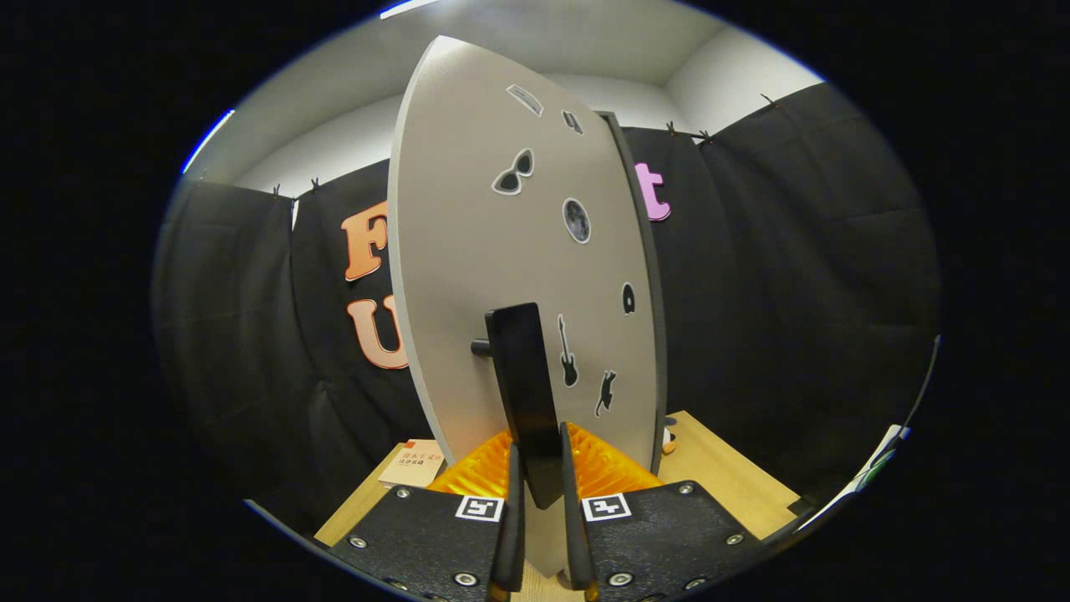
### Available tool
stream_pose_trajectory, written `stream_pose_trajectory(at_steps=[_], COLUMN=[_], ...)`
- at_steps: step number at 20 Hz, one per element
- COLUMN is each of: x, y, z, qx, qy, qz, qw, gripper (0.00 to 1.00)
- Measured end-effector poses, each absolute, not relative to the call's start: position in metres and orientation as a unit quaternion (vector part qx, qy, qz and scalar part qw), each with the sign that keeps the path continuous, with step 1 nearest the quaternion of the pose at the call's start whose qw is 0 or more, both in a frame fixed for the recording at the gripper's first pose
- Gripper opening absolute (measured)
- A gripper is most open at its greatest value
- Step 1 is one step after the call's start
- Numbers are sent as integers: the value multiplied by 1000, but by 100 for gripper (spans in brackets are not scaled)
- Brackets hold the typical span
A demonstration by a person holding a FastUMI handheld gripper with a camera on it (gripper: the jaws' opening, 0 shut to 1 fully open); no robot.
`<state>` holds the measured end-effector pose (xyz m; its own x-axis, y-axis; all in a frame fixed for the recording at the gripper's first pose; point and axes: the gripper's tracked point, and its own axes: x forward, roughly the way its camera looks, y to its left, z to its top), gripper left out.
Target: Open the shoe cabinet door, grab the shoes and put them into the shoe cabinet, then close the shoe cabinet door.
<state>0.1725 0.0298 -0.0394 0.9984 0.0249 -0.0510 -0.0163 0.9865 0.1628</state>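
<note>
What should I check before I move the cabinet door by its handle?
1. Grip: gripper fingers sit on both sides of the black handle, pressing it: ok.
2. Handle joined to the grey door by its peg: ok.
3. Door position, open or closed: looks swung out, cannot tell how far.
4. Shoes' whereabouts: cannot tell.
5. Card on the wooden table left of the door, apart from it: ok.
6. Cabinet interior: hidden behind the door, cannot tell.
</note>
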Motion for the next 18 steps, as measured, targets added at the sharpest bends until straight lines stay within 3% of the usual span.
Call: stream_pose_trajectory(at_steps=[8,18], x=[163,154], y=[1,-69], z=[-41,-51], qx=[79,32], qy=[28,29], qz=[15,-40], qw=[996,998], gripper=[20,20])
